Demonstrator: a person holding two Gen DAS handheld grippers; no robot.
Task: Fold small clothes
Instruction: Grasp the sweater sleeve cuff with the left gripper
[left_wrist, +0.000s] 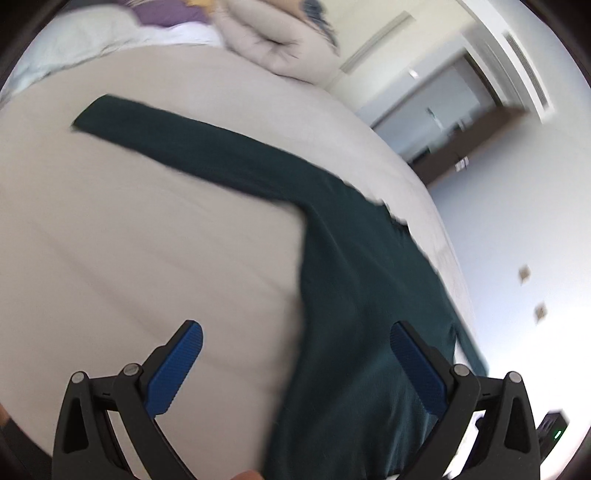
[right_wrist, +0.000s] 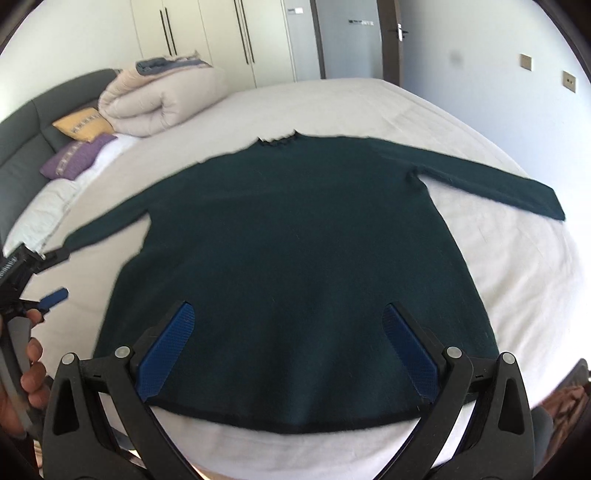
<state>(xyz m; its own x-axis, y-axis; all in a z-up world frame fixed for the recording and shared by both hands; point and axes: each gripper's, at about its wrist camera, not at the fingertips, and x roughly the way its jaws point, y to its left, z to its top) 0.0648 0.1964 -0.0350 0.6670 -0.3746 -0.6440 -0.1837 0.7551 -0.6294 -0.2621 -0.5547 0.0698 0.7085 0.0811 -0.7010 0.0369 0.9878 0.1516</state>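
**Operator:** Sweater (right_wrist: 295, 240) status: it lies flat on the bed (right_wrist: 517, 277), collar away from me, both sleeves spread wide. I hold the right gripper (right_wrist: 288, 339) above the hem, jaws apart, gripping nothing. The left gripper (left_wrist: 295, 354) hangs over the left side of the garment, jaws also apart and empty.

**Supervisor:** Recommended procedure?

**Operator:** I judge that a sleeve fold comes first. I pinch the cuff, draw it straight across the chest, and keep the fabric low. The knit looks thick, matte and dark green, with a ruffled collar; I expect it to drape heavily and cling to the smooth pale sheet.
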